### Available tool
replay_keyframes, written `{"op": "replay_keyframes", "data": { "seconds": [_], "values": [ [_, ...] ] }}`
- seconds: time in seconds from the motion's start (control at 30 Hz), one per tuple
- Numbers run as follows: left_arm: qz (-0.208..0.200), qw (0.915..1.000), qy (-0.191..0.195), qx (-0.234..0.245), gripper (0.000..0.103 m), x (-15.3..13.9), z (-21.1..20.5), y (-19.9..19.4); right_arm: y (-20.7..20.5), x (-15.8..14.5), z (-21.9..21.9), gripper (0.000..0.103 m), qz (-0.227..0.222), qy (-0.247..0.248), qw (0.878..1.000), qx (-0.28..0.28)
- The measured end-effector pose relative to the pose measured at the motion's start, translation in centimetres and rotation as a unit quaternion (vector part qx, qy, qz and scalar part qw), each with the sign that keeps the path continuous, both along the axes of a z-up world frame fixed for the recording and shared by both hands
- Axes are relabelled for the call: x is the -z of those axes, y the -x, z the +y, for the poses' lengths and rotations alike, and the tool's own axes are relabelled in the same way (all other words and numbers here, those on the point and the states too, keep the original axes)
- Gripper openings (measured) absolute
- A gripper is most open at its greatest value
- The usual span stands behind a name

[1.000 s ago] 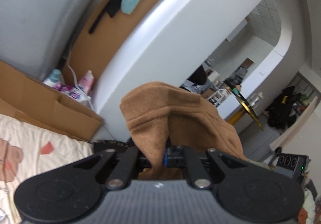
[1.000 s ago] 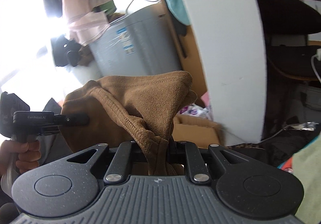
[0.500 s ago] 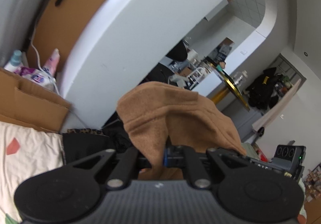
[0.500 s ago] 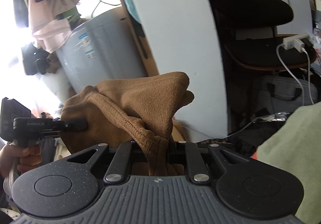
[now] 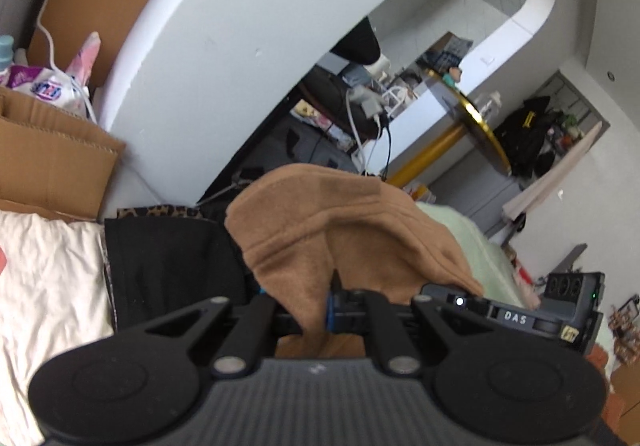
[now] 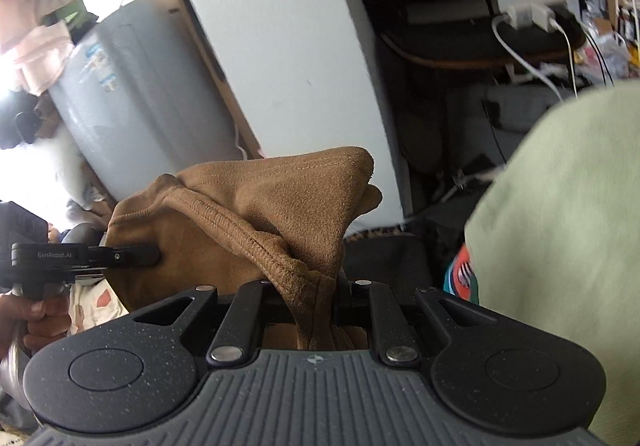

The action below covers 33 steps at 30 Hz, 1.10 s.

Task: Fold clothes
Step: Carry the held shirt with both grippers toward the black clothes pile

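With both tongs clenched, the brown garment [image 5: 352, 230] sits frame centre in each view: left tongs [image 5: 326, 310] grip one bunched edge, right tongs [image 6: 320, 310] grip its ribbed hem. Pale green cloth [image 6: 560, 226] fills right side, right-wrist view; black fabric [image 5: 168, 266] lies lower left, left-wrist view.

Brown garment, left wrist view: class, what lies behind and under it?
Behind the brown garment show a black cloth and pale green fabric. What lies directly beneath it is covered.
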State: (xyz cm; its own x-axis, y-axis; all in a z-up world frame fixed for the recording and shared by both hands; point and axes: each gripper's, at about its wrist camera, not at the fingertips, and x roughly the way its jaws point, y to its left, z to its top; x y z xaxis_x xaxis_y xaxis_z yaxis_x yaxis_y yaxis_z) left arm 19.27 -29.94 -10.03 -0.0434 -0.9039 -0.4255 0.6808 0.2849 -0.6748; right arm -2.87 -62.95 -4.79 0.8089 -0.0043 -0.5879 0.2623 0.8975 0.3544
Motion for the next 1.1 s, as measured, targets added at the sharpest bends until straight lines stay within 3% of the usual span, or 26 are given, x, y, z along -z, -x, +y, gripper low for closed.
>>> {"op": "replay_keyframes", "data": {
  "seconds": [0.3, 0.57, 0.83, 1.1],
  "values": [
    [-0.029, 0.9992, -0.01, 0.026, 0.006, 4.8, -1.5, 0.4, -0.4, 6.7, -0.8, 0.014, 0.013, -0.002, 1.0, 0.022],
    [-0.034, 0.9989, -0.017, 0.027, 0.006, 8.3, -2.0, -1.2, -1.3, 11.3, -0.6, 0.014, -0.011, -0.001, 1.0, 0.029],
    [-0.032, 0.9991, -0.02, 0.021, 0.006, 10.8, -3.7, -3.5, -3.0, 14.6, -1.1, 0.014, -0.01, -0.002, 0.999, 0.046],
    [-0.043, 0.9986, -0.031, -0.002, 0.006, 11.9, -5.0, -6.0, -5.9, 15.8, -1.8, 0.014, -0.011, 0.01, 0.999, 0.051]
  ]
}}
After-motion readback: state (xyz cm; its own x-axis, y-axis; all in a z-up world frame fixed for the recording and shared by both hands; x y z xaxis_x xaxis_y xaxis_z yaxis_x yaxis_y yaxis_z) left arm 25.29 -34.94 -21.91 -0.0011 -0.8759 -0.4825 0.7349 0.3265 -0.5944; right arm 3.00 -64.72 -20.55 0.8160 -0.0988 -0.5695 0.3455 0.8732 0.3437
